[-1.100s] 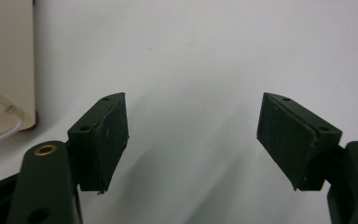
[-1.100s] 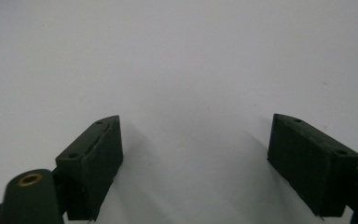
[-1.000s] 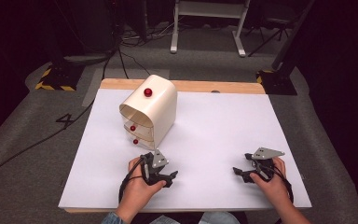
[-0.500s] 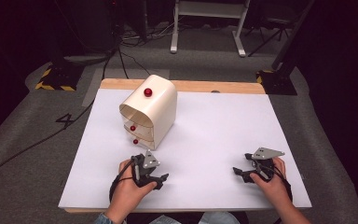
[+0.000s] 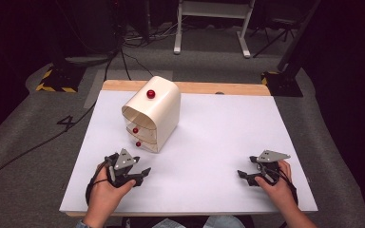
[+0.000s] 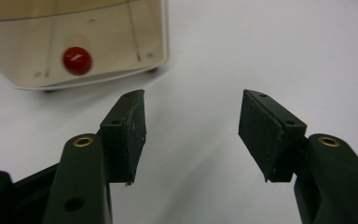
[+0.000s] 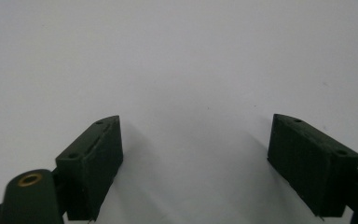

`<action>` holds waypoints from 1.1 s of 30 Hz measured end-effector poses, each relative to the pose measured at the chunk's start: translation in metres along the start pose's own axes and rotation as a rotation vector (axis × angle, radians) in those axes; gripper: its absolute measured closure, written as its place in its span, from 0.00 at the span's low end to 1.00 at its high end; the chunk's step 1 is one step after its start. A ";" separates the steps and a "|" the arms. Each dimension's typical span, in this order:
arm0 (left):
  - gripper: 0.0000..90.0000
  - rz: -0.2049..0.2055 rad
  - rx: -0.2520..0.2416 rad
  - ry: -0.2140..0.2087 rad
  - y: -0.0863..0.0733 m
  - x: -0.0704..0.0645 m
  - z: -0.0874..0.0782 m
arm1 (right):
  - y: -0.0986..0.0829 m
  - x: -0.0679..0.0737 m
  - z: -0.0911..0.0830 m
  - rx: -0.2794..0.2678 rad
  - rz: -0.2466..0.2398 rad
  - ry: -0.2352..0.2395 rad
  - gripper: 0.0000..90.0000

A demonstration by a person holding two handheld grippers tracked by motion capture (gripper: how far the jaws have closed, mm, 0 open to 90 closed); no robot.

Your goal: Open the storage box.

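Left gripper (image 5: 142,172) sits low on the white table (image 5: 218,142), jaws apart and empty, aimed toward the small cream drawer box (image 5: 154,114) at about 12 o'clock from it, likely lining up for the bottom drawer's red knob (image 6: 77,60). The left gripper view shows that knob up close at 11 o'clock; high view barely does. Right gripper (image 5: 244,175) at 3 o'clock, well apart, jaws wide, empty, parked over bare table
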State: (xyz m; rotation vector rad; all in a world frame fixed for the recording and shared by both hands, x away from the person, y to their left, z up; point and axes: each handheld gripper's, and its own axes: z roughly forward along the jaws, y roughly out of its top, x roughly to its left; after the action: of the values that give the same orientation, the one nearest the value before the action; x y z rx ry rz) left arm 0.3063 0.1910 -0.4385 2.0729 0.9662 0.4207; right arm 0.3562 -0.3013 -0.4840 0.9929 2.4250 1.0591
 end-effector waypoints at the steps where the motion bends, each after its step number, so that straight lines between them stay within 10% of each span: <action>1: 0.47 0.000 0.000 0.000 0.000 0.000 0.000 | 0.000 0.000 0.000 0.000 0.000 0.000 0.20; 21: 0.59 -0.143 -0.286 0.110 -0.008 0.037 0.028 | 0.000 0.000 0.000 -0.002 -0.001 -0.001 0.20; 33: 0.77 -0.197 -0.286 0.123 -0.015 0.041 0.042 | 0.000 0.000 0.000 -0.002 -0.002 -0.002 0.20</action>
State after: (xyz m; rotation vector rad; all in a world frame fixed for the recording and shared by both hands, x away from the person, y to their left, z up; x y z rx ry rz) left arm 0.3493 0.2059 -0.4781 1.6950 1.1022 0.5527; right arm 0.3560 -0.3012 -0.4843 0.9903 2.4225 1.0597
